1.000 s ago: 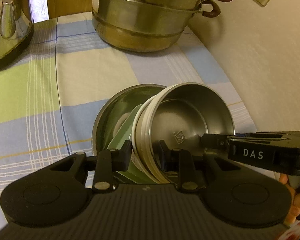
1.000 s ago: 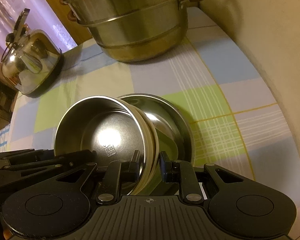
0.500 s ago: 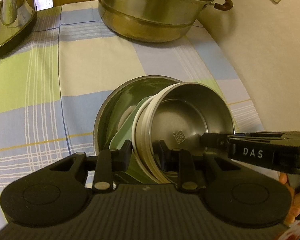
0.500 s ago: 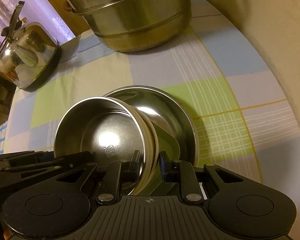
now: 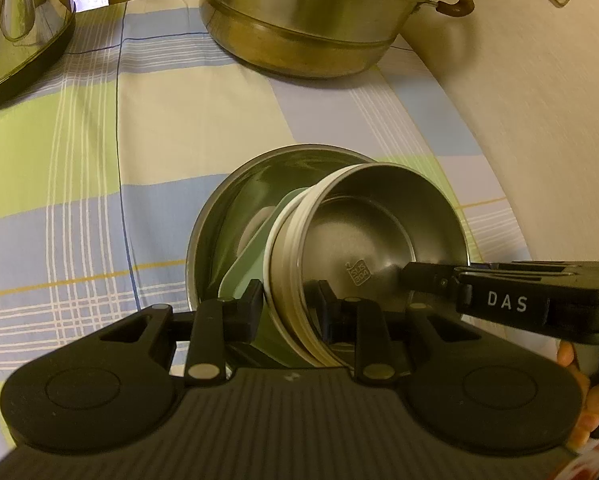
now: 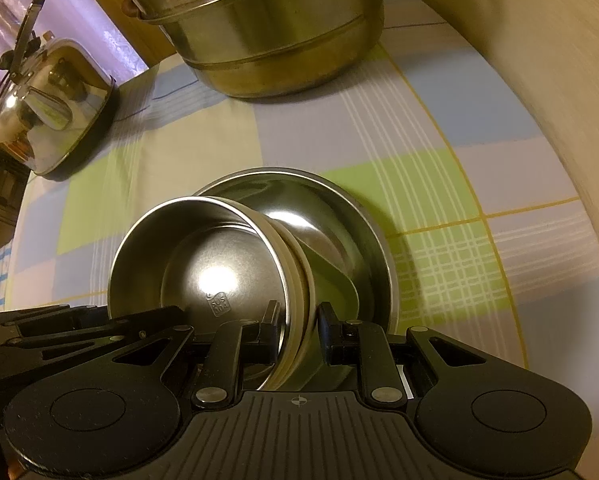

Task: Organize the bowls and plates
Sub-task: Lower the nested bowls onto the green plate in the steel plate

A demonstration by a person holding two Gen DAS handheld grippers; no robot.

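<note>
- The small round stainless-steel bowl with a cream outer band (image 5: 383, 236) (image 6: 203, 264) is the landmark: it stands tilted on its edge, its open mouth turned sideways, a stamped mark on its inner base.
- Directly behind the small bowl lies the wide shallow stainless-steel bowl (image 5: 235, 200) (image 6: 339, 208), resting on the cloth; the small bowl leans partly inside it.
- Between the small bowl and the wide bowl's wall sits a pale green plastic plate (image 5: 251, 264) (image 6: 339, 276), also tilted, pressed close against the small bowl's cream side.
- The left gripper (image 5: 289, 306) is narrowed onto the small bowl's rim: one finger is inside the steel wall, the other outside against the cream band and the green plate. It clamps this stack's edge.
- The right gripper (image 6: 297, 326) grips the same bowl's rim at another point, one black finger inside the bowl, the other outside the cream band, closed tight on it.
- Its black body marked DAS (image 5: 507, 300) reaches into the small bowl in the left wrist view.
- Beyond the small bowl, well apart, stands a large tiered steel steamer pot with brown handles (image 5: 319, 20) (image 6: 267, 28).
- A shiny steel kettle (image 5: 15, 20) (image 6: 47, 108) stands farther off, beside the pot.
- Everything rests on a checked pastel tablecloth of blue, green and cream (image 5: 79, 160) (image 6: 439, 160).
</note>
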